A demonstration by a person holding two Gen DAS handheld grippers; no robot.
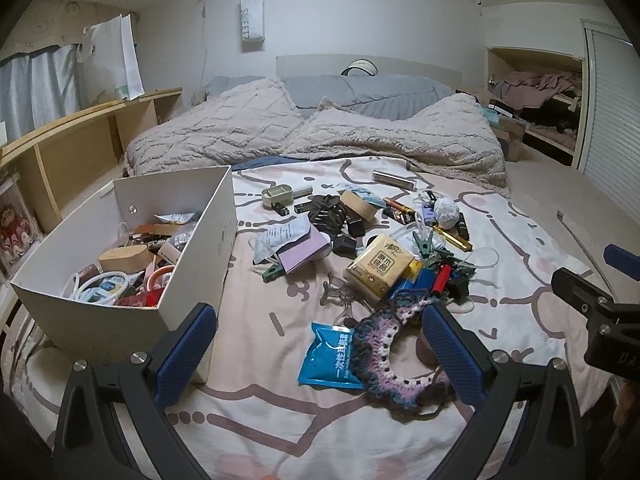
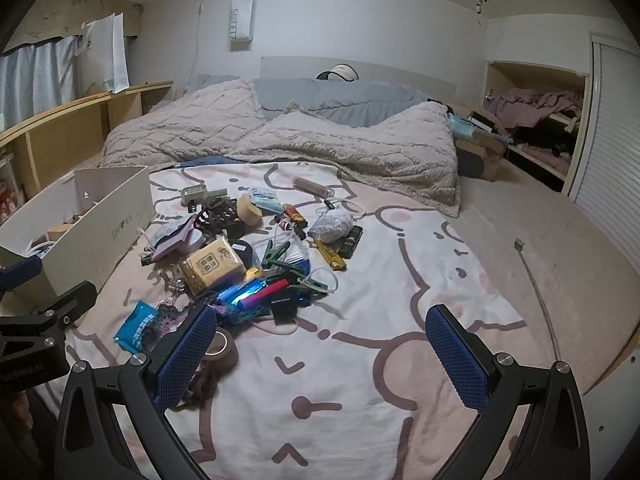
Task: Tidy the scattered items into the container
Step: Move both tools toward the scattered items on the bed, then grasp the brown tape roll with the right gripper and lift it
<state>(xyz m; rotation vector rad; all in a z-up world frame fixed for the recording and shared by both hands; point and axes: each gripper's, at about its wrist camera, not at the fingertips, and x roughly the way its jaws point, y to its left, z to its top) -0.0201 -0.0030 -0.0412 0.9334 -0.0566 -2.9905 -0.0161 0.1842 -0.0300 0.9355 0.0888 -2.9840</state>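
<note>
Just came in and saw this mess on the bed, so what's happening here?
Someone is tidying small clutter into a white box on the bed, using a handheld gripper in each hand. The box already holds a good many things. A pile remains on the bedspread: a tissue pack, clothespins, a blue sachet, a crocheted piece and more. Both the left gripper and the right gripper are open and empty, hovering near the pile's front edge.

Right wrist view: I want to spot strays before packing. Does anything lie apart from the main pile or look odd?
Yes. A long thin back scratcher lies alone on the bare pink bed surface, off the printed blanket and far right of the pile. A brown tape roll also sits apart, by the right hand-held gripper. Nothing looks spilled or broken.
</note>
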